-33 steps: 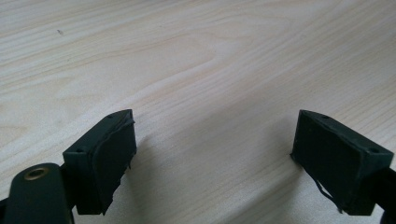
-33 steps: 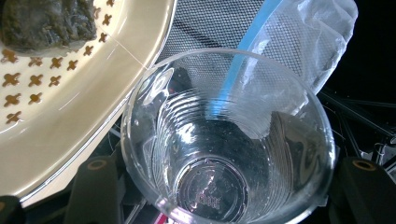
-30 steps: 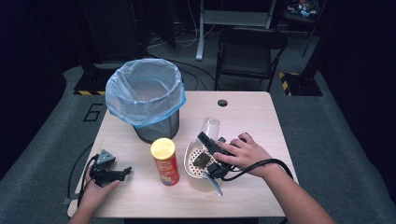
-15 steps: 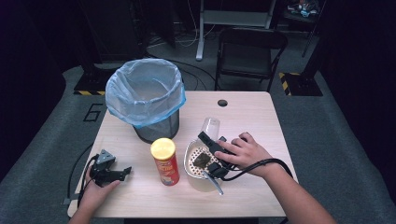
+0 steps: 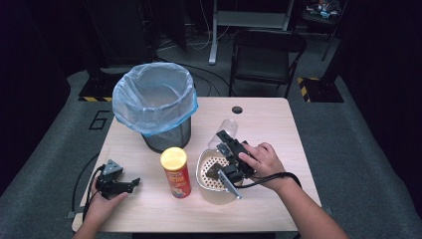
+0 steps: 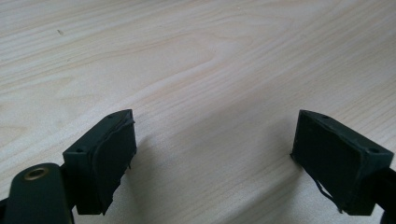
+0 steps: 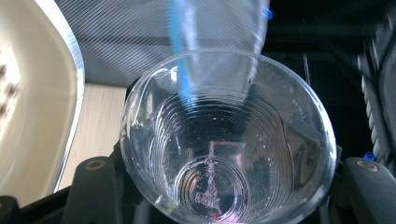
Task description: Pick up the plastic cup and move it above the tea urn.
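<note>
One clear ribbed plastic cup [image 7: 229,140] sits clamped in the right gripper [image 5: 230,149] beside one perforated cream bowl [image 5: 215,175], while the left gripper [image 5: 117,182] rests wide apart near the table's [image 5: 278,129] front-left corner.

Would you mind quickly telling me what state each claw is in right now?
Left claw: open, holding nothing, resting low over the table.
Right claw: shut on the clear plastic cup.
</note>
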Demonstrator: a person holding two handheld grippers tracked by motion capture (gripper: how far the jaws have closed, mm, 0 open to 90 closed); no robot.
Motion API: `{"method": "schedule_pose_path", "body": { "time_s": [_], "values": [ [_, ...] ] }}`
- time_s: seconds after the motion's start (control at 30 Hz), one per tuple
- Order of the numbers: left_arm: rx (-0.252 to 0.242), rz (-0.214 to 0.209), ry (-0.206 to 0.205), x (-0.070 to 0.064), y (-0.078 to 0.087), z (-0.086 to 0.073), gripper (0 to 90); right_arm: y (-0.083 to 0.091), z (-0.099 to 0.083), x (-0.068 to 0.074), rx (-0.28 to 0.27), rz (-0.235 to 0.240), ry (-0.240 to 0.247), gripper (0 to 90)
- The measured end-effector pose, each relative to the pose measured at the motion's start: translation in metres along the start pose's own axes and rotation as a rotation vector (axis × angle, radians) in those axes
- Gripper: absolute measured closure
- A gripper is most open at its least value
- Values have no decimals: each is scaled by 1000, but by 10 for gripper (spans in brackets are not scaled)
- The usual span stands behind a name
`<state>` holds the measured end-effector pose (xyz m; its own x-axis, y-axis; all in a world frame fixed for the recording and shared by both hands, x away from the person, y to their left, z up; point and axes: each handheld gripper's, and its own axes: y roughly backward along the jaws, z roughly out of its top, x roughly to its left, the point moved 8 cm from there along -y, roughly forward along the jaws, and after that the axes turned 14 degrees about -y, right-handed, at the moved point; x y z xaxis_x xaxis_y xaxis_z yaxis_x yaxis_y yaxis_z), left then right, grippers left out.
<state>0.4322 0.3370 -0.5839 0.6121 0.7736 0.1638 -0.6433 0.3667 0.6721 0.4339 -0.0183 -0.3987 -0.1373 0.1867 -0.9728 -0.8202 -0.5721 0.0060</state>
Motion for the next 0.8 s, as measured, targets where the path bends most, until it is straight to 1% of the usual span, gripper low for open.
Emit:
{"method": "schedule_pose_path", "body": {
  "time_s": [0.1,0.13,0.23,0.3,0.37,0.43,0.5,0.6,0.63,0.67,0.73,0.77,0.8],
  "values": [
    [0,0,0,0,0,0,132,2,-1,-9,-4,-23,-232,340],
    [0,0,-1,0,0,0,132,3,-1,-14,-8,-27,-320,339],
    [0,0,0,0,0,0,132,4,-3,-27,-28,-10,-599,337],
    [0,0,-1,0,0,0,132,3,-5,-34,-52,25,-772,334],
    [0,0,0,0,0,0,132,1,-7,-39,-66,71,-935,333],
    [0,0,0,0,0,0,132,-1,-10,-41,-68,126,-1076,333],
    [0,0,0,0,0,0,132,-3,-12,-42,-79,184,-1194,333],
    [-1,0,1,0,0,0,132,-4,-14,-42,-85,250,-1346,332],
    [0,0,0,0,0,0,132,-4,-15,-42,-88,263,-1389,332],
    [0,0,0,0,0,0,132,-5,-16,-43,-106,276,-1424,332],
    [-1,1,0,0,0,0,132,-5,-17,-44,-124,313,-1519,332],
    [0,0,0,0,0,0,132,-5,-18,-45,-134,337,-1580,332],
    [-2,1,-1,0,0,0,132,-5,-18,-46,-145,356,-1616,332]
  ]
}}
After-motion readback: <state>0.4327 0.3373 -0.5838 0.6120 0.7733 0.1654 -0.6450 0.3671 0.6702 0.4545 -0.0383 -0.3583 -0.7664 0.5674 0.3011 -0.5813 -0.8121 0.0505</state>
